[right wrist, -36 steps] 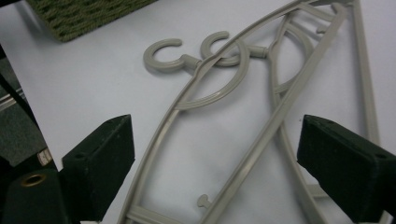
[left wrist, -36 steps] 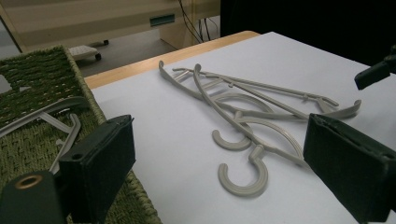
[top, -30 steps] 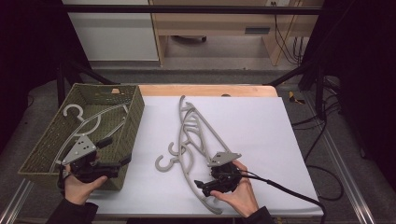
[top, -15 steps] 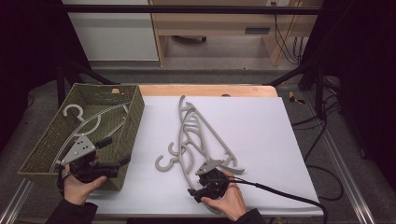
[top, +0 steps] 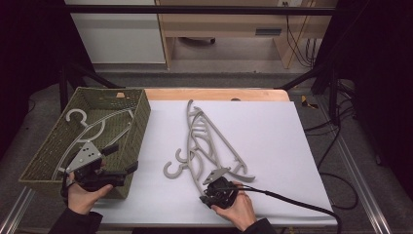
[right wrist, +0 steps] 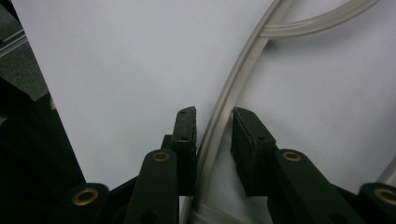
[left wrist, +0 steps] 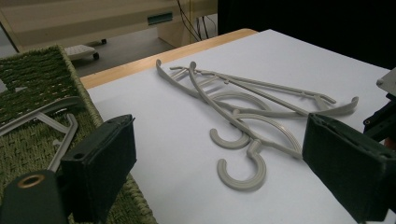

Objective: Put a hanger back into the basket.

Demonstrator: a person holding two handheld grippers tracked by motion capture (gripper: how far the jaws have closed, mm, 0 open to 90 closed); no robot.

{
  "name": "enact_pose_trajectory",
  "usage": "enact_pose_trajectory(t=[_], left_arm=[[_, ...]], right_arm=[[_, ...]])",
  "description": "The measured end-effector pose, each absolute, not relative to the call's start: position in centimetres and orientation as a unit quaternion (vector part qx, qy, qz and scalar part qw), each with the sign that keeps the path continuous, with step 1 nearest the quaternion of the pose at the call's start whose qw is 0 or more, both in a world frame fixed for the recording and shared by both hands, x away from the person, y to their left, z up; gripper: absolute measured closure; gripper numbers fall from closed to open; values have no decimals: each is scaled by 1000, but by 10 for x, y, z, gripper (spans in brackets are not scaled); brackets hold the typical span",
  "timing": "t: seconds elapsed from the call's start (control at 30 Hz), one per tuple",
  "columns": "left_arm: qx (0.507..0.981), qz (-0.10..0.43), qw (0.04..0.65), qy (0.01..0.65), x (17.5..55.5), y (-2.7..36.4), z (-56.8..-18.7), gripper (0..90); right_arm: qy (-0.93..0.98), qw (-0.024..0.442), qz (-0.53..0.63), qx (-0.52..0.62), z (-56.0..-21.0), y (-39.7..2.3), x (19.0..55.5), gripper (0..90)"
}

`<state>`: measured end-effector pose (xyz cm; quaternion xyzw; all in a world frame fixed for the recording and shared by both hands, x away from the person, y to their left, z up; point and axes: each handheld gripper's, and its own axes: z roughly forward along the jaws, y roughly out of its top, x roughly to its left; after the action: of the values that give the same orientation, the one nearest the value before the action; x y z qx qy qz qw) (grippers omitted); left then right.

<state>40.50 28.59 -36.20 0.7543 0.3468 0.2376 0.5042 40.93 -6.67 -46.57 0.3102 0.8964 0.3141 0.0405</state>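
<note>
Several grey plastic hangers (top: pixel 209 141) lie stacked on the white sheet, hooks pointing toward the basket. My right gripper (top: pixel 205 194) sits low at the near end of the pile. In the right gripper view its jaws (right wrist: pixel 214 121) have just been closing around one hanger arm (right wrist: pixel 243 65), which runs between the pads with a thin gap still showing on the right. My left gripper (top: pixel 124 158) is held at the basket's near right corner, open wide with nothing between its pads (left wrist: pixel 107 163). The left gripper view looks across at the hangers (left wrist: pixel 243 107).
A green woven basket (top: pixel 141 112) stands at the table's left with another grey hanger (top: pixel 92 126) lying in it. The white sheet (top: pixel 272 136) covers the table; a wooden strip (top: pixel 219 94) shows along the far edge. A black cable (top: pixel 292 200) trails right from my right gripper.
My right gripper has moved left and down onto the near end of the hanger pile. Its jaws have narrowed around a hanger arm. The left hand has stayed by the basket.
</note>
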Motion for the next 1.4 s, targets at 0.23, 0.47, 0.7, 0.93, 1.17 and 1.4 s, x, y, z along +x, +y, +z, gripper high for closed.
enact_pose_trajectory(t=[0.23, 0.47, 0.7, 0.93, 1.17, 1.4], left_arm=[[754, 237, 505, 346, 404, 286, -361, 95], [756, 236, 504, 344, 404, 284, -362, 96], [759, 234, 503, 341, 404, 283, -362, 97], [762, 232, 501, 339, 404, 280, -363, 97], [766, 230, 498, 334, 404, 277, -364, 97], [770, 227, 496, 330, 404, 275, -364, 98]], right_arm=[[903, 56, 283, 318, -461, -74, 411, 754], [896, 64, 264, 352, -458, -98, 415, 819], [901, 61, 266, 337, -455, -114, 417, 808], [903, 69, 255, 338, -460, -111, 418, 748], [907, 67, 252, 331, -460, -111, 419, 816], [907, 46, 260, 329, -458, -114, 426, 826]])
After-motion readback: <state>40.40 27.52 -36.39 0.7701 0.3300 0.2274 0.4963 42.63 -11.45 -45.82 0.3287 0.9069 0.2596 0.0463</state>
